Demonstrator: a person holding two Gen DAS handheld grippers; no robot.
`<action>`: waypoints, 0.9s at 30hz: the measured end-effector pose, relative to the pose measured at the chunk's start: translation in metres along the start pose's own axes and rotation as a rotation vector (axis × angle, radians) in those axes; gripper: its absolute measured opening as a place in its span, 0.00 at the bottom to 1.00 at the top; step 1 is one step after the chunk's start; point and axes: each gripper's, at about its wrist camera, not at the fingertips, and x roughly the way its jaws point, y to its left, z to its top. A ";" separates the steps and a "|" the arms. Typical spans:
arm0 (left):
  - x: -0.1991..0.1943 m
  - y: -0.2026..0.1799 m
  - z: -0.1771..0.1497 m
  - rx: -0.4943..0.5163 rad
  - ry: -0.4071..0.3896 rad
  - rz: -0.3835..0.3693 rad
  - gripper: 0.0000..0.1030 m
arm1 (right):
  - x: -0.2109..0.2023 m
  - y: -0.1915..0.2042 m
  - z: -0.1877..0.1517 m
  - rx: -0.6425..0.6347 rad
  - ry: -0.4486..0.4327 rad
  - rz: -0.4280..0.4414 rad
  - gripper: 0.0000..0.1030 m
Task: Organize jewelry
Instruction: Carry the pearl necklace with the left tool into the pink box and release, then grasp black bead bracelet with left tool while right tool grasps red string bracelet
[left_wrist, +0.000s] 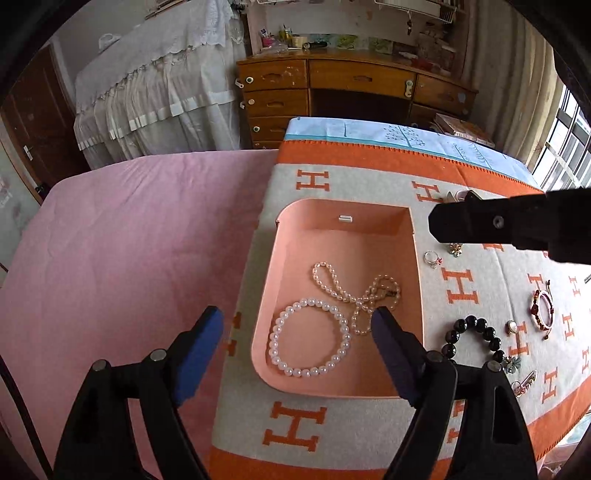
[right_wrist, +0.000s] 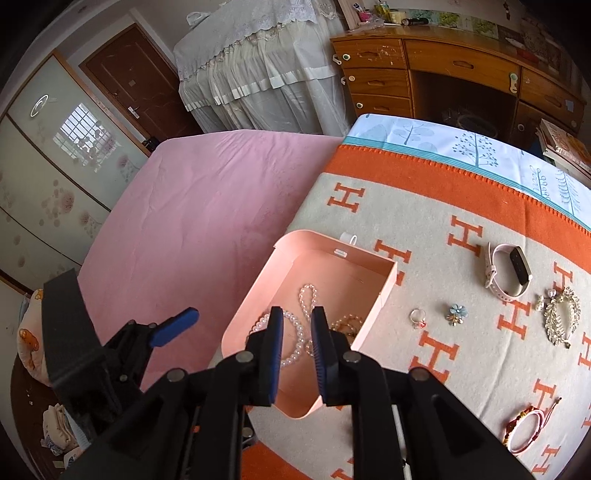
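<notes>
Beads are the whole story here, and they will handle lightly: inside the peach-pink jewelry box (left_wrist: 343, 236) a white pearl bracelet (left_wrist: 310, 338) lies in a neat open ring on the floor, and beside it, toward the box's far wall, a cream pearl strand (left_wrist: 340, 288) is looped loosely over itself, touching a paler beaded strand (left_wrist: 384, 291). I'd judge all of these to be light, limp and slick, strung on cord that gives, so a pinch across a single stretch of beads should lift them, though round glossy beads may roll out of a shallow bite. The box looks like thin stiff card with rounded corners and smooth matte walls, easy to shove on the woven orange-and-grey blanket (left_wrist: 332, 424) under it. The left gripper (left_wrist: 297, 328) hangs over the box's near edge with its blue-padded fingers (left_wrist: 201, 343) spread wide and nothing between them. The right gripper (right_wrist: 297, 328) points down into the box from the near corner, its pads standing a little apart with only a narrow gap, and I see nothing pinched there. Outside the box, to its right on the blanket, wait a black bead bracelet (left_wrist: 474, 338), a small ring (right_wrist: 417, 317), a blue flower brooch (right_wrist: 457, 313), a pale-strapped watch (right_wrist: 508, 271), a spiky gold leaf brooch (right_wrist: 561, 321) that looks rigid and snag-prone, and a red cord bracelet (right_wrist: 524, 430), soft and thin. Left of the box stretches a pink sheet (left_wrist: 129, 240).
</notes>
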 end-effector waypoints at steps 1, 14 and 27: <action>-0.002 -0.002 -0.001 0.008 -0.005 -0.001 0.78 | 0.000 -0.002 -0.002 0.000 0.000 -0.004 0.15; -0.032 -0.040 -0.004 0.082 -0.045 -0.112 0.79 | -0.053 -0.032 -0.047 -0.031 -0.083 -0.118 0.35; -0.066 -0.077 0.011 0.139 -0.122 -0.174 0.79 | -0.155 -0.075 -0.074 0.025 -0.262 -0.278 0.35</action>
